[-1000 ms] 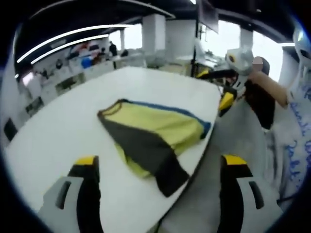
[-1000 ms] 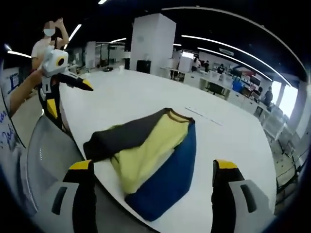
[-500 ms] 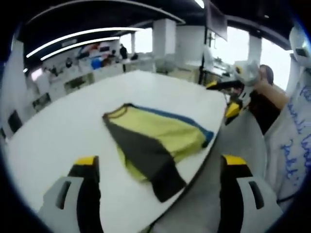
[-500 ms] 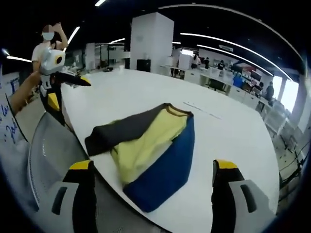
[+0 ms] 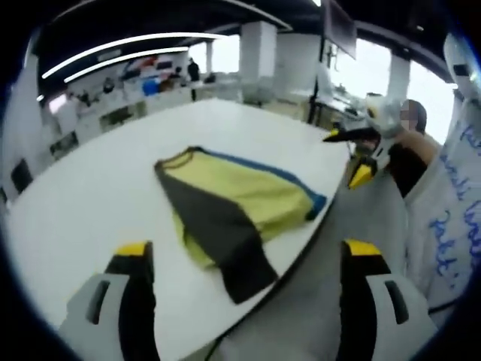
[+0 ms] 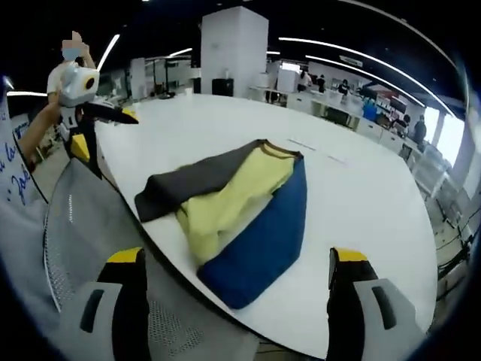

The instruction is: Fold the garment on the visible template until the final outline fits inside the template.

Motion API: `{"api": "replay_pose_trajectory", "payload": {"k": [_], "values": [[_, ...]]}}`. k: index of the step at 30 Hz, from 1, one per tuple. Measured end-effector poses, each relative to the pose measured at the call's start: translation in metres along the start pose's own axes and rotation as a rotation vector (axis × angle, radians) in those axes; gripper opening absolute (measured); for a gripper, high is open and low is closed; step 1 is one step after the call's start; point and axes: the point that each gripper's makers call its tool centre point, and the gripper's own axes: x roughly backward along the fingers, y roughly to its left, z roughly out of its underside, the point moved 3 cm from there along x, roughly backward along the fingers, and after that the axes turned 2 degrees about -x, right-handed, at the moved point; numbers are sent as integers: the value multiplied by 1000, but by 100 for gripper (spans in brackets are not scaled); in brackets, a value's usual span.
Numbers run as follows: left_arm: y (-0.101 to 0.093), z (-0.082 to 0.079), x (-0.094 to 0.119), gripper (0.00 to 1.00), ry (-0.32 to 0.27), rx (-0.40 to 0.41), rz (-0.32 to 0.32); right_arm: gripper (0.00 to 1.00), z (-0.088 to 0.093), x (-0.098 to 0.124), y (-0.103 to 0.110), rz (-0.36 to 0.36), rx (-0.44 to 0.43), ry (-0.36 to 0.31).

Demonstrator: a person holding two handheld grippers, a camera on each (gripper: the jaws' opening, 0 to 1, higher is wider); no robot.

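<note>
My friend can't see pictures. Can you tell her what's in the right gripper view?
A folded shirt in yellow, blue and dark grey lies near the edge of a big white table. The right tongs wait open and empty in front of it, and the left tongs hover at the far left.

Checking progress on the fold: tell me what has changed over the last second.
Nothing was gripped or released. Only the cameras drifted a little. The garment lies as before near the white table's edge, grey sleeve across the yellow, blue part alongside. The left gripper and right gripper stay open and apart from the cloth.
</note>
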Motion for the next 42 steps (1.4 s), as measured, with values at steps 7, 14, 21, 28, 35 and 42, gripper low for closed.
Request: {"api": "replay_pose_trajectory", "payload": {"k": [7, 14, 21, 28, 35, 42], "values": [[-2, 7, 5, 99, 13, 14, -18, 100, 7, -3, 12, -23, -15, 38], [2, 5, 7, 98, 1, 15, -15, 100, 6, -12, 10, 14, -29, 58], [8, 0, 10, 98, -18, 15, -35, 83, 10, -20, 17, -25, -25, 112], [12, -1, 13, 99, -34, 32, -51, 57, 9, -34, 20, -57, -11, 136], [15, -3, 17, 97, -50, 33, -69, 42, 15, -50, 25, -117, -19, 183], [17, -1, 17, 96, -52, 46, -75, 31, 25, -61, 29, -159, -23, 221]]}}
